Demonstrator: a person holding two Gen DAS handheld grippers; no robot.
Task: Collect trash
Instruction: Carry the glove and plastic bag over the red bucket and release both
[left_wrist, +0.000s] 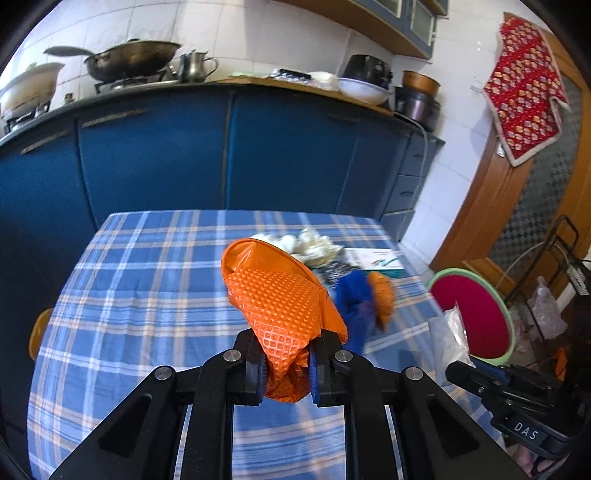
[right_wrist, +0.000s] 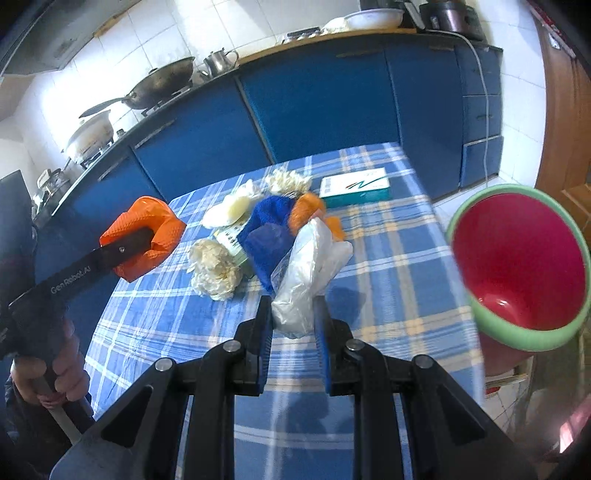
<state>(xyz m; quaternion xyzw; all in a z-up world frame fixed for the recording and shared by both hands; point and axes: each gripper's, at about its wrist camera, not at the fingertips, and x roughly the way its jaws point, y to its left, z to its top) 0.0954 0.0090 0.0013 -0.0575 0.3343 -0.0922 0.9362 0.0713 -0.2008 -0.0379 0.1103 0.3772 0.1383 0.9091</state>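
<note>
Orange, blue and white litter on a blue plaid tablecloth in a blue-fronted kitchen.

The tablecloth (right_wrist: 388, 229) is blue plaid with white and pale orange stripes. At centre left, an orange bag (left_wrist: 280, 310) bears a raised diamond texture. The plastic bag (right_wrist: 306, 273) at centre is translucent white. Behind it lie a deep blue scrap (right_wrist: 269, 229), cream-white crumpled paper (right_wrist: 214, 266) and a white-and-teal box (right_wrist: 354, 186). At right, the bin (right_wrist: 517, 266) is red inside with a pale green rim. The cabinets (left_wrist: 155, 155) are blue. At upper right, a hanging cloth (left_wrist: 524, 88) is red with small patterning.

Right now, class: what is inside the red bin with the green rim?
The red bin shows only bare red wall and bottom; no trash is visible. Its near rim hides part of the floor.
</note>
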